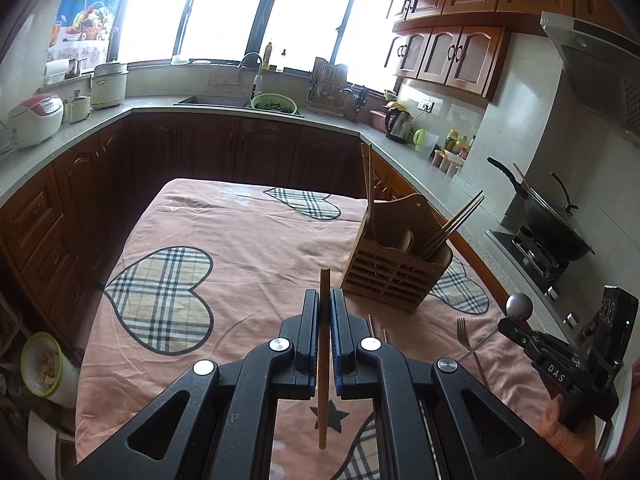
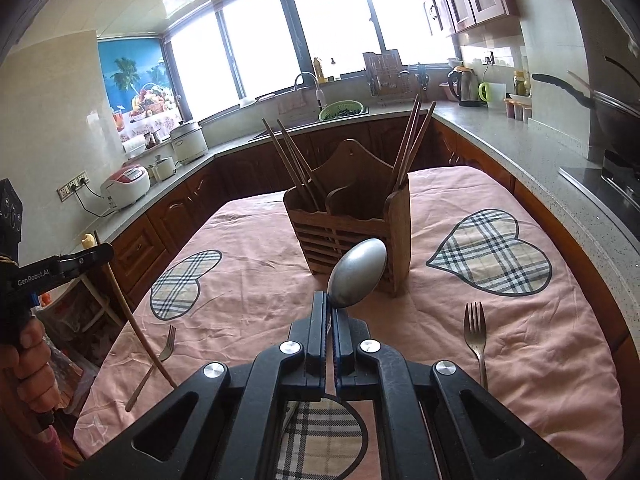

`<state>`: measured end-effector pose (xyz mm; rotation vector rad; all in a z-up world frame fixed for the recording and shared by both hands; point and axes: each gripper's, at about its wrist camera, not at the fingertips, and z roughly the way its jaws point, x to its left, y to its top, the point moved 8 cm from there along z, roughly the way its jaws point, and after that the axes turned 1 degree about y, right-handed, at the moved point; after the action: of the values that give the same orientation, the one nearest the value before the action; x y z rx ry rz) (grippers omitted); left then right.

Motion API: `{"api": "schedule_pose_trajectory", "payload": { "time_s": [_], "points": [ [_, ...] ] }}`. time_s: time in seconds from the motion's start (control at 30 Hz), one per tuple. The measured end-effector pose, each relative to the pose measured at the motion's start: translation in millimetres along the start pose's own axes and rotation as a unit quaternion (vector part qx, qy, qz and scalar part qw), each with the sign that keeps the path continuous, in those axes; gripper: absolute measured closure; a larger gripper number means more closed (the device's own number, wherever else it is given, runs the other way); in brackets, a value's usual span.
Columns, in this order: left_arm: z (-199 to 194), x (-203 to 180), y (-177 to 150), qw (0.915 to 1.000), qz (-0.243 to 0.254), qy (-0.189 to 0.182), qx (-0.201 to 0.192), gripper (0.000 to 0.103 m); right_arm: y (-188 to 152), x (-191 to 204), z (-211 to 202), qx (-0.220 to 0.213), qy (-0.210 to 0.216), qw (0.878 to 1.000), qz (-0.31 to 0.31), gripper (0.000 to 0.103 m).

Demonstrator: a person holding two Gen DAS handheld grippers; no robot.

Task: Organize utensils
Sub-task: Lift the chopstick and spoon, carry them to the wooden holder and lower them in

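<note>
Daylight enters through the kitchen windows [image 1: 224, 12], which are overexposed to plain white in both views, leaving the lower cabinets [image 1: 224, 148] beneath them comparatively dark. The pink tablecloth [image 2: 520, 332] is evenly lit with only soft, faint shadows, and glare falls on the countertop [image 2: 520, 148] and tiled wall. Fisheye distortion bends straight lines toward the edges, the corners are vignetted black, and focus is sharp throughout.
</note>
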<state>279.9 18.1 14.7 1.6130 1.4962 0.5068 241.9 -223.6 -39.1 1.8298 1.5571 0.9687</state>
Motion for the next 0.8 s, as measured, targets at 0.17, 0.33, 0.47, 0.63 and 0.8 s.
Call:
{"api": "schedule_pose_trajectory", "payload": {
  "time_s": [0.17,0.33,0.47,0.63,0.8],
  "points": [
    [-4,-3,9,0.9999,0.003,-0.005,-0.014,0.099,7,1,-4,-0.009,-0.001,1.000,-0.004,0.101],
    [-6,-7,21,0.9995,0.007,-0.012,-0.028,0.099,18,-1,-8,-0.022,-0.004,1.000,-0.006,0.101],
    [-5,-12,32,0.9990,0.010,-0.019,-0.040,0.099,30,-5,-11,-0.035,-0.008,0.999,-0.008,0.101],
    [-2,-18,48,0.9979,0.013,-0.028,-0.057,0.099,48,-11,-12,-0.053,-0.014,0.998,-0.011,0.101],
    [5,-24,65,0.9963,0.018,-0.036,-0.076,0.099,70,-15,-12,-0.072,-0.024,0.997,-0.019,0.101]
  ]
}}
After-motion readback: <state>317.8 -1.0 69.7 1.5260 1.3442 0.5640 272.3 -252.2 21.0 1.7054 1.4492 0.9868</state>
